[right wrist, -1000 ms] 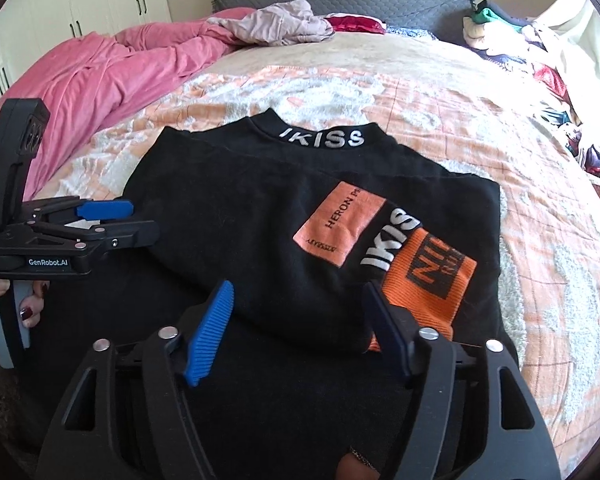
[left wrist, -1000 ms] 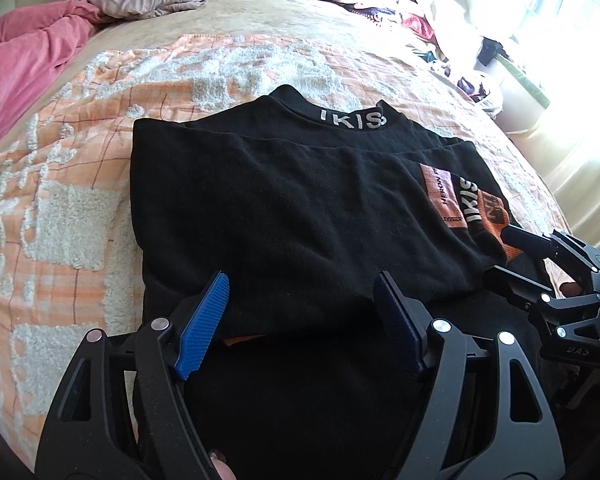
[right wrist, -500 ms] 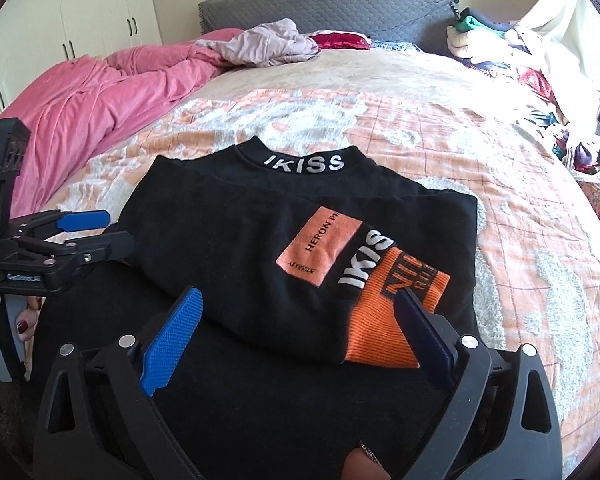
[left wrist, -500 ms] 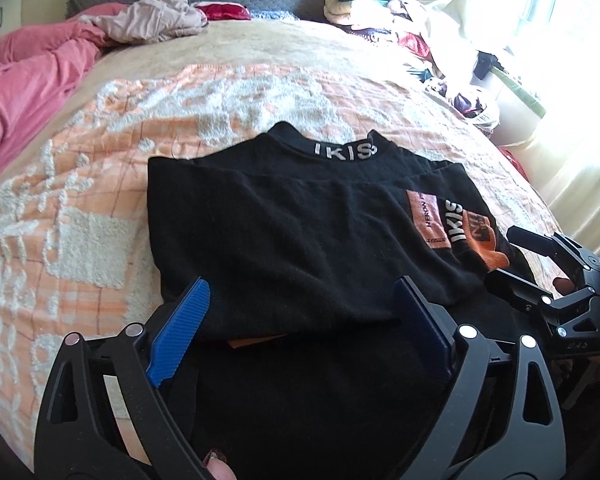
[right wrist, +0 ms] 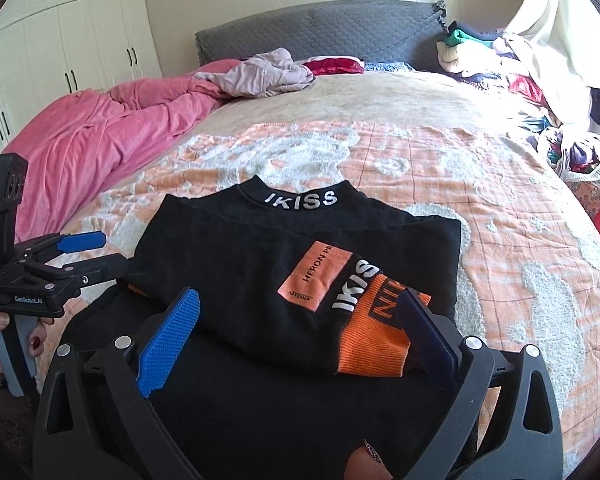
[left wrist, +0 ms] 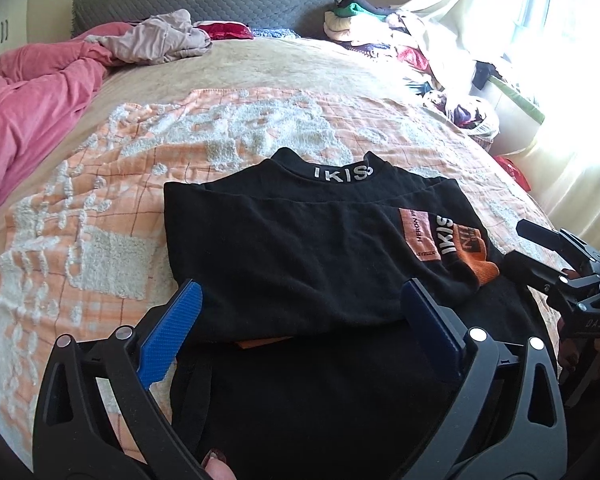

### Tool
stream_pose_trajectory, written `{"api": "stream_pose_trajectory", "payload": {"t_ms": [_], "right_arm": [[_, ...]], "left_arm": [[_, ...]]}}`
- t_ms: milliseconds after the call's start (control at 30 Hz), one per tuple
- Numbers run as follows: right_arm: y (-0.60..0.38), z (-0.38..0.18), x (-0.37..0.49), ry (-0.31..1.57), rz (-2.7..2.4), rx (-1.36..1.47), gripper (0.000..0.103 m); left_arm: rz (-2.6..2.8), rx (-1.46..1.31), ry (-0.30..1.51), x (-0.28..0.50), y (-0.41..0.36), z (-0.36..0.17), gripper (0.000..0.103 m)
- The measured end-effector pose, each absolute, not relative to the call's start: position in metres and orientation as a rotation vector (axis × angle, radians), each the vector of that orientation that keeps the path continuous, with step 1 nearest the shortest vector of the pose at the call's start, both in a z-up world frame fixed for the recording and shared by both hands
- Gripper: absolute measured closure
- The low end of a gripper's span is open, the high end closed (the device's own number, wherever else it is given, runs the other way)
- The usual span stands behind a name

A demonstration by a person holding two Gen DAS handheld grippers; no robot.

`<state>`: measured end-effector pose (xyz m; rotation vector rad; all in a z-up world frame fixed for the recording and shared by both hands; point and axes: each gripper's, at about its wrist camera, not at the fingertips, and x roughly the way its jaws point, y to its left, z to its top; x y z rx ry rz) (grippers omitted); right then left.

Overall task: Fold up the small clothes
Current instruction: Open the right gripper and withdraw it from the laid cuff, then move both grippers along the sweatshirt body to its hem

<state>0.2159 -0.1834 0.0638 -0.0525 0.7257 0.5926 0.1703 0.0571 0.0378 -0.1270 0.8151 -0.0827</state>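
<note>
A black top (left wrist: 300,248) with an "IKISS" collar and an orange sleeve cuff (left wrist: 474,264) lies on the bed, its sleeves folded across the body. It also shows in the right wrist view (right wrist: 260,264), with the cuff (right wrist: 374,350) near the right finger. My left gripper (left wrist: 300,332) is open and empty above the top's near left part. My right gripper (right wrist: 296,336) is open and empty above the near right part. Each gripper shows in the other's view: the right (left wrist: 540,256), the left (right wrist: 84,256).
An orange and white textured blanket (left wrist: 100,208) covers the bed. A pink duvet (right wrist: 100,140) lies at the left. Crumpled clothes (right wrist: 268,72) lie by the grey headboard (right wrist: 320,28). A heap of clothes (left wrist: 400,40) sits at the far right.
Both grippers have opened wider and drawn back and up from the top. The top lies as it did.
</note>
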Motion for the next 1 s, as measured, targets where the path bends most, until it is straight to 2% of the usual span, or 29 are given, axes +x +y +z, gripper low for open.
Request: {"api": "stream_pose_trajectory", "payload": {"t_ms": [1000], "right_arm": [[-0.213, 0.077, 0.182, 0.676, 0.57, 0.011, 0.005]], "left_arm": [[-0.078, -0.223, 0.755, 0.115, 0.061, 0.049, 0.01]]}}
